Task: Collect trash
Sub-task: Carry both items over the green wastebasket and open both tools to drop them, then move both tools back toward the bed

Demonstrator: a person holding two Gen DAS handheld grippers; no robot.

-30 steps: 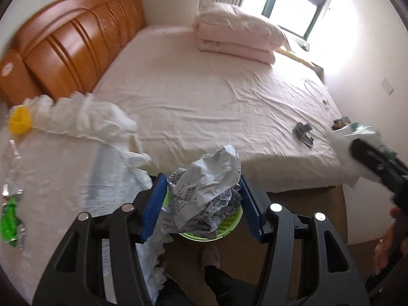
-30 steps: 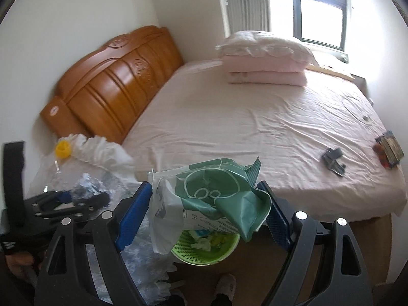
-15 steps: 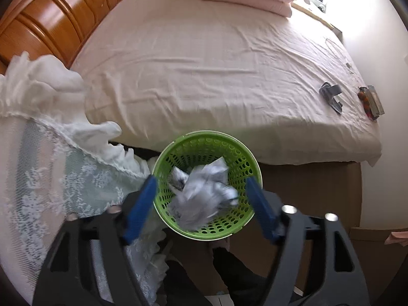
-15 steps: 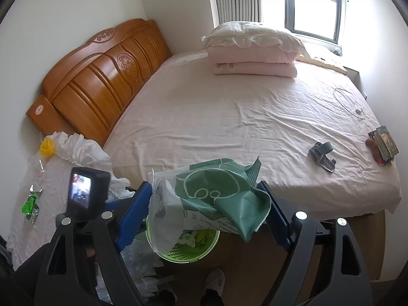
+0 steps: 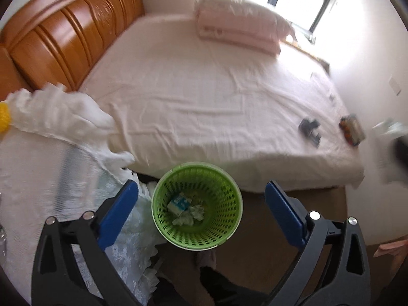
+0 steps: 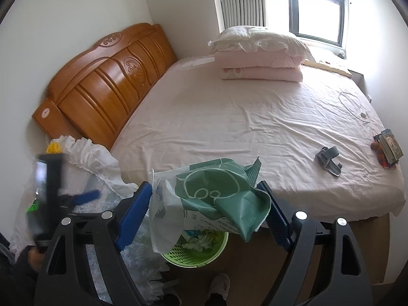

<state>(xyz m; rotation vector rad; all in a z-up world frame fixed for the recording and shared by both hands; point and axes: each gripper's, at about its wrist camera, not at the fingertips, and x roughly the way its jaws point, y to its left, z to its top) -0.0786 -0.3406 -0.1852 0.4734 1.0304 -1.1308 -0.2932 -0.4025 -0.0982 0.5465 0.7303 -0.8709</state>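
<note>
A green mesh basket [image 5: 224,227] stands on the floor by the bed, right below my left gripper [image 5: 200,190]. The left jaws are opening wide and nothing is between them. Crumpled paper [image 5: 190,215] and a small blue-white pack [image 5: 178,202] lie in the basket's bottom. My right gripper [image 6: 204,187] is shut on a crumpled green and white plastic bag [image 6: 219,193], held above the basket [image 6: 201,257]. In the right wrist view the left gripper [image 6: 76,200] is a blur at the left.
A bed with a pink sheet [image 5: 204,97] fills the view behind the basket, with a wooden headboard [image 6: 107,89] and folded bedding [image 6: 260,58]. A grey clip [image 6: 329,160] and a small box [image 6: 389,149] lie on the bed. A lace-covered stand [image 5: 38,168] is on the left. A shoe [image 6: 220,287] is below.
The left gripper widened and let go of the crumpled paper, which dropped into the basket. The right gripper kept its hold on the bag and hardly moved.
</note>
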